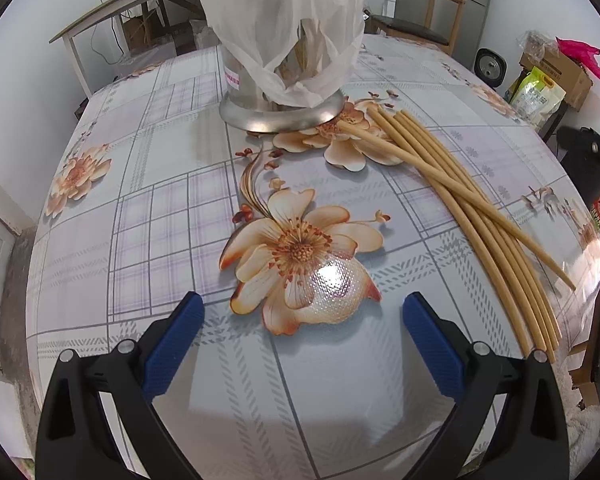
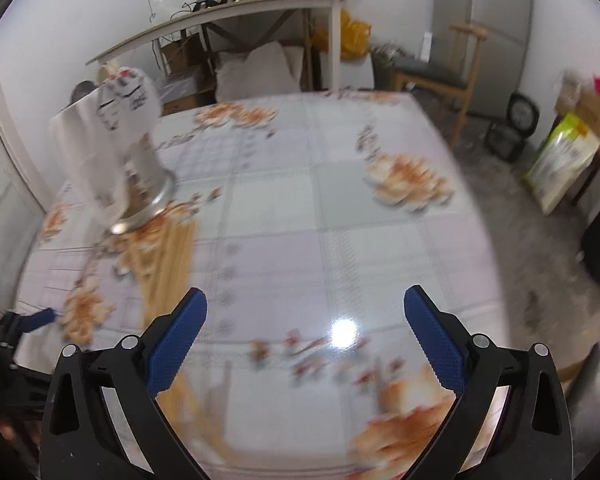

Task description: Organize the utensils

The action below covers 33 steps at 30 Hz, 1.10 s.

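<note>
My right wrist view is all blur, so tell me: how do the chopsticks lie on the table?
Observer: The chopsticks lie loose in a fan, one crossing the others, beside the metal holder.
Operator: Is the holder's mouth free?
Observer: No, a white plastic bag drapes over it, down to its base.
Operator: Does the left claw hold anything?
Observer: No, the left claw is open and empty, above a printed flower.

Bare floral tablecloth (image 1: 148,208) open across the near and left side; metal canister (image 1: 280,108) under a white plastic bag (image 1: 284,20) blocking the far middle; loose chopsticks (image 1: 472,204) fanned along the right, reaching almost to the canister's base; wooden chair (image 2: 452,68) beyond the far edge.
</note>
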Tool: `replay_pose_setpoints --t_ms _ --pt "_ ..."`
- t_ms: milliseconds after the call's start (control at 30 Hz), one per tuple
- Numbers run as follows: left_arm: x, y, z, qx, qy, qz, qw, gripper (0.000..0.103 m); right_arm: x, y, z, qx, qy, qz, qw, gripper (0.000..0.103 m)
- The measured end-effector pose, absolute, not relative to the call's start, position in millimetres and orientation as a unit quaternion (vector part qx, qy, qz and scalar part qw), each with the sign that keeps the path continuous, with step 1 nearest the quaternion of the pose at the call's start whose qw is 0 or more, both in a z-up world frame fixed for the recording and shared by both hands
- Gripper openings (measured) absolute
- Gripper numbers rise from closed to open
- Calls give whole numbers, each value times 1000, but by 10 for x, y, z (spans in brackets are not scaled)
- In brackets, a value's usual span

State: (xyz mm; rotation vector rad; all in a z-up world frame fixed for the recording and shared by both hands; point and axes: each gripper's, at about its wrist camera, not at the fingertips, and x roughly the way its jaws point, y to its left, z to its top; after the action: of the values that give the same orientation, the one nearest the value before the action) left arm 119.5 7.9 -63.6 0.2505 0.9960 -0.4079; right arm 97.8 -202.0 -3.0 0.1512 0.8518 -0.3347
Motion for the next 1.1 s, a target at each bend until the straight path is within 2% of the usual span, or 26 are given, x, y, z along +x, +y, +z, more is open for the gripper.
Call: replay_pose_setpoints --t_ms 233,467,533,600,633,700,733,767,800,900,1100 --pt "1229 65 -632 123 484 -193 844 98 932 -2235 162 6 389 -172 905 95" --pt "1249 54 -625 127 487 -198 841 98 784 -2049 51 57 383 -103 916 95" --pt "1252 57 -627 125 486 -198 842 98 812 -1914 7 67 391 -63 916 92" --pt "1251 56 -630 125 485 -199 843 98 901 -1741 -54 68 407 -17 911 73" --pt "1246 58 -632 125 483 -199 843 98 947 -1677 -80 67 413 -2 908 69" --pt "1246 59 -633 124 481 -200 845 97 1081 -1529 -172 60 431 37 899 49" --pt "1246 60 -634 124 479 -201 846 97 1137 -1474 -206 55 440 46 895 44" --pt "1244 61 -635 124 477 -202 846 97 1192 -1418 -246 48 449 55 891 34" --pt "1240 65 -636 123 476 -202 847 97 1247 -1370 -277 43 455 66 887 29" --pt "1232 70 -636 124 474 -204 847 97 1384 -1253 -337 29 467 96 878 24" --pt "1216 81 -640 126 470 -210 848 97 1562 -1119 -453 -1 492 114 863 22"
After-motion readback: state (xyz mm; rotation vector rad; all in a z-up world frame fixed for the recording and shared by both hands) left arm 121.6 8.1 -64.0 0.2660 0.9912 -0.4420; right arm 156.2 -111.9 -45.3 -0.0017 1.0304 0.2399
